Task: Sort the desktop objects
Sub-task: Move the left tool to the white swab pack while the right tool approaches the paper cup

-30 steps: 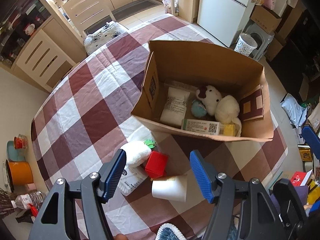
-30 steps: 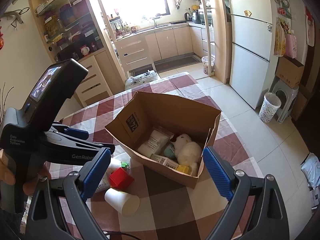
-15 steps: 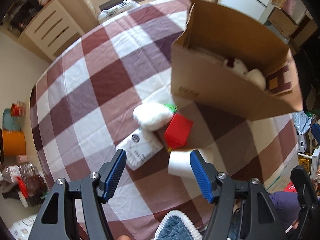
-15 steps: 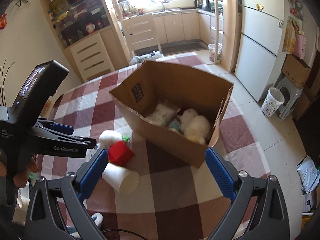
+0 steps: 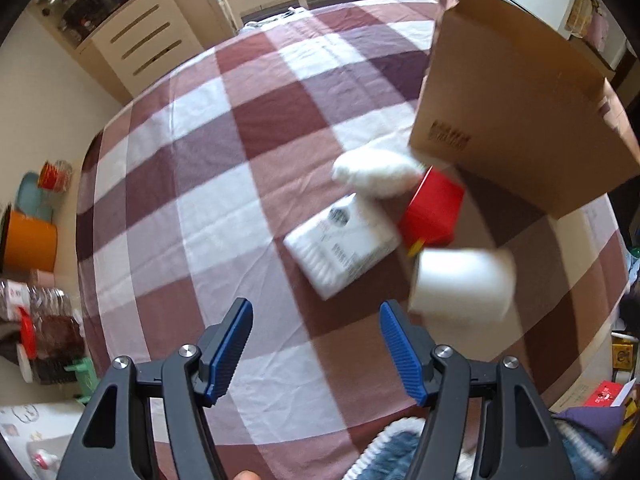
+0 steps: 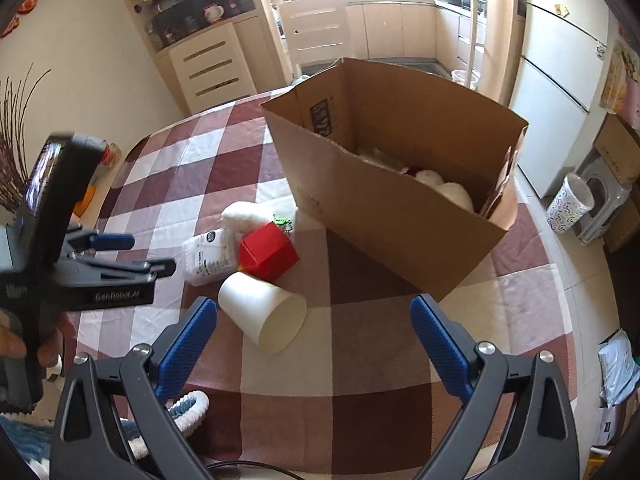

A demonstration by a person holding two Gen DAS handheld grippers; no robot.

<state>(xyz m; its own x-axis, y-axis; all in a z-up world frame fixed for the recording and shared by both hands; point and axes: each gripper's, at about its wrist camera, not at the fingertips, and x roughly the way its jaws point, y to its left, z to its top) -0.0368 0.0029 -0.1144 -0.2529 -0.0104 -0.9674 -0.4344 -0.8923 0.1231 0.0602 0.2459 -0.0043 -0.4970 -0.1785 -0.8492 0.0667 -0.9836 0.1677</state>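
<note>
Checkered maroon-and-white tablecloth (image 6: 192, 184) carries open brown cardboard box (image 6: 384, 216) toward its far right edge (plush toys inside). Beside the box's near-left corner: white plastic packet (image 5: 344, 246), white paper cup (image 6: 264, 314) on its side, red cube (image 6: 269, 251). Left gripper (image 5: 316, 354) and right gripper (image 6: 312, 344) both released, empty.

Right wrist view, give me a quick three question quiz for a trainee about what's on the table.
1. True or false: the paper cup lies on its side.
2. Which thing touches the red box? A the white packet B the fridge C the bin
3. Fill in: the cardboard box stands on the checked ____.

Key: 1 true; 2 A; 3 tablecloth. Both the left gripper and the right gripper are open and empty.
</note>
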